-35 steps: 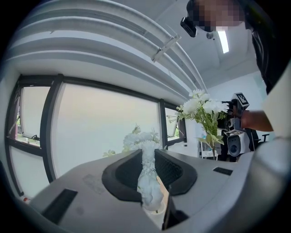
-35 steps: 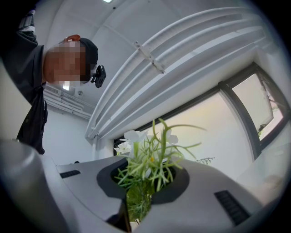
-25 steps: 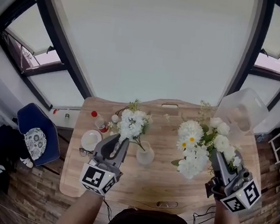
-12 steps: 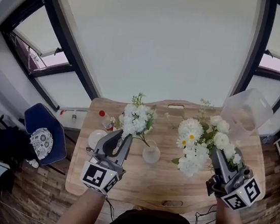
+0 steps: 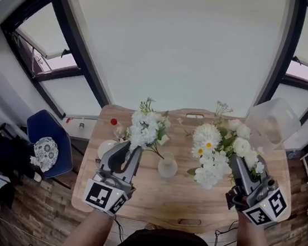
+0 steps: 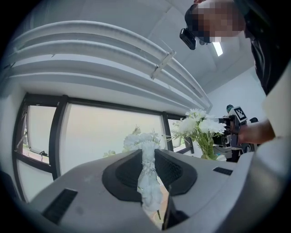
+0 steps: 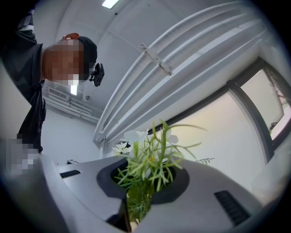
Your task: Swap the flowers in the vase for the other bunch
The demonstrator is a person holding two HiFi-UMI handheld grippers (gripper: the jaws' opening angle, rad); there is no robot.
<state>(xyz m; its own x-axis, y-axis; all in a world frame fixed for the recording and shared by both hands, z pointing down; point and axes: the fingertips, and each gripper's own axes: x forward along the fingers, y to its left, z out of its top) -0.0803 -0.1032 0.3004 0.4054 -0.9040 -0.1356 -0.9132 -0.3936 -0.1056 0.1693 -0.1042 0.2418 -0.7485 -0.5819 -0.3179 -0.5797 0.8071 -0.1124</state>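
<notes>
In the head view a small clear glass vase [image 5: 166,168] stands empty on the wooden table [image 5: 188,203], between my two grippers. My left gripper [image 5: 131,148] is shut on the stems of a bunch of small white flowers [image 5: 145,127], held up left of the vase with a thin stem trailing toward it. The left gripper view shows the pale wrapped stem [image 6: 148,182] clamped between the jaws. My right gripper [image 5: 233,159] is shut on a bunch of white daisies with green leaves [image 5: 213,153], right of the vase. Its green stems [image 7: 141,184] fill the jaws in the right gripper view.
A white plate [image 5: 102,149] and a red-capped bottle [image 5: 113,123] sit at the table's left end. A large clear plastic container [image 5: 270,121] stands at the back right corner. A blue chair [image 5: 43,145] is left of the table. Windows lie beyond the far edge.
My left gripper has lifted the small white bunch higher and slightly back from the vase. The right gripper and its daisy bunch have barely shifted.
</notes>
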